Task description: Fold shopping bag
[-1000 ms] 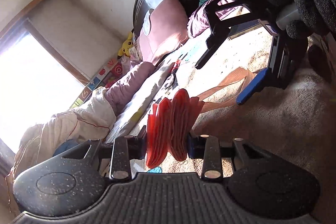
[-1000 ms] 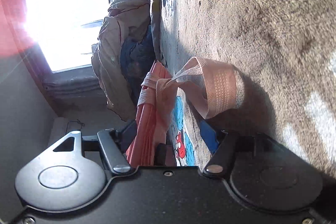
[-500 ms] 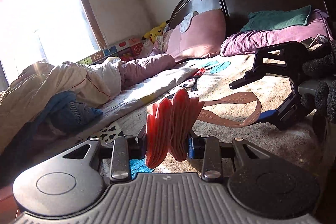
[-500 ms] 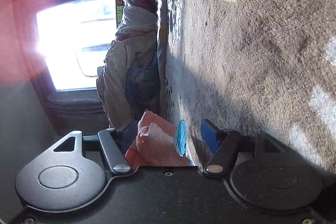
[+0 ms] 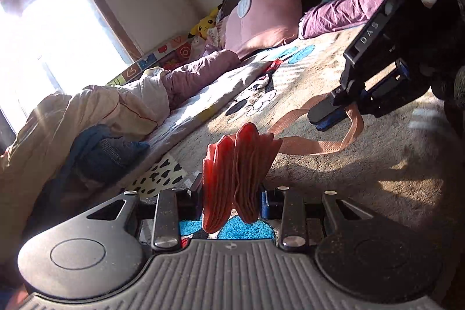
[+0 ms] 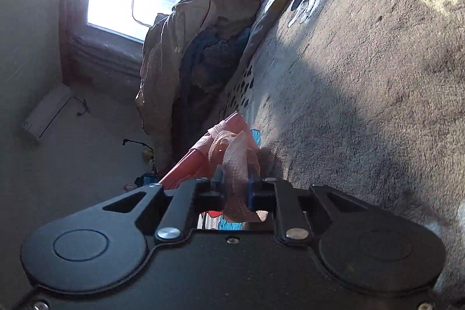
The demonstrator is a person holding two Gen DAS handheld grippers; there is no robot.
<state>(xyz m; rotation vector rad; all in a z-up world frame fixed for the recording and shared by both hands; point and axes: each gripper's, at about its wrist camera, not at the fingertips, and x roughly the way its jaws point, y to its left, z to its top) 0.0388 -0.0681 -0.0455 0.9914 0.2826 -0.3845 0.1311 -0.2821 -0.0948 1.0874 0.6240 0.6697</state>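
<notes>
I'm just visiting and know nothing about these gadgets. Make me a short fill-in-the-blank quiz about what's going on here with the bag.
1. The left tool is clamped on the folded bag, whose colour is ____.
2. The right tool has just closed its jaws on the bag's ____.
3. All this happens over a fuzzy blanket spread on a ____.
4. The yellow plush toy sits beside the big ____ pillow.

Missing words: red; handle strap; bed; pink

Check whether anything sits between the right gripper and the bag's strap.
Nothing visible does. The right gripper has just closed on the pink strap, pads pressing it directly. The left gripper clamps the folded bag.
</notes>
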